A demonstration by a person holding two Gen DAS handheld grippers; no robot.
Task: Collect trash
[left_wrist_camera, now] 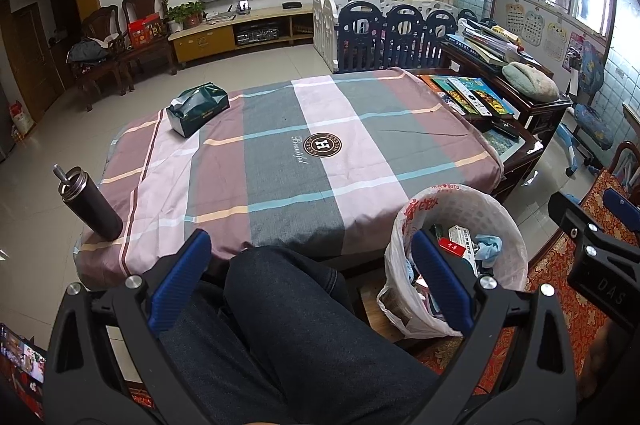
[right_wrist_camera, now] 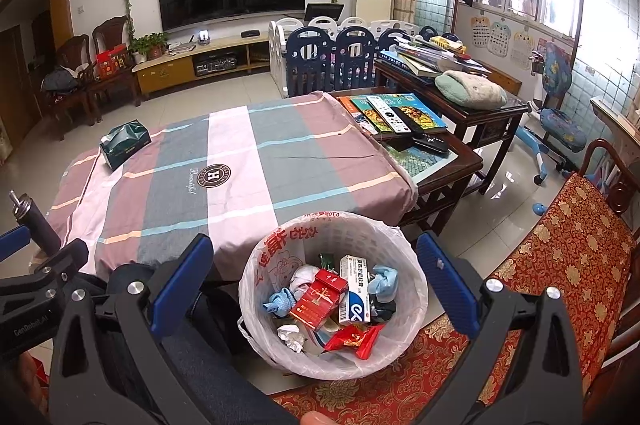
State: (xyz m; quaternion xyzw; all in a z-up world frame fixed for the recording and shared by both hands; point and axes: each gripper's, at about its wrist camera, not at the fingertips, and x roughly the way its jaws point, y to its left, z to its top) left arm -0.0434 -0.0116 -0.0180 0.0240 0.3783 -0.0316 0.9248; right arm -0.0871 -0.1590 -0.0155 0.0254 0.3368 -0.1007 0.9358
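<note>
A white bin lined with a plastic bag (right_wrist_camera: 404,265) stands on the floor at the table's near right corner; it also shows in the left wrist view (left_wrist_camera: 508,225). It holds a red cigarette pack (right_wrist_camera: 318,301), a white ointment box (right_wrist_camera: 354,291), a red wrapper (right_wrist_camera: 354,339), crumpled tissues and blue cloth scraps. My right gripper (right_wrist_camera: 316,257) is open and empty above the bin. My left gripper (left_wrist_camera: 312,249) is open and empty over the person's knee (left_wrist_camera: 288,305), at the table's near edge.
A plaid cloth (left_wrist_camera: 320,153) covers the table, bearing a green tissue box (left_wrist_camera: 198,109) and a dark flask (left_wrist_camera: 90,203). Books and remotes (right_wrist_camera: 394,113) lie on the wooden side table. A red patterned seat (right_wrist_camera: 560,265) is at right.
</note>
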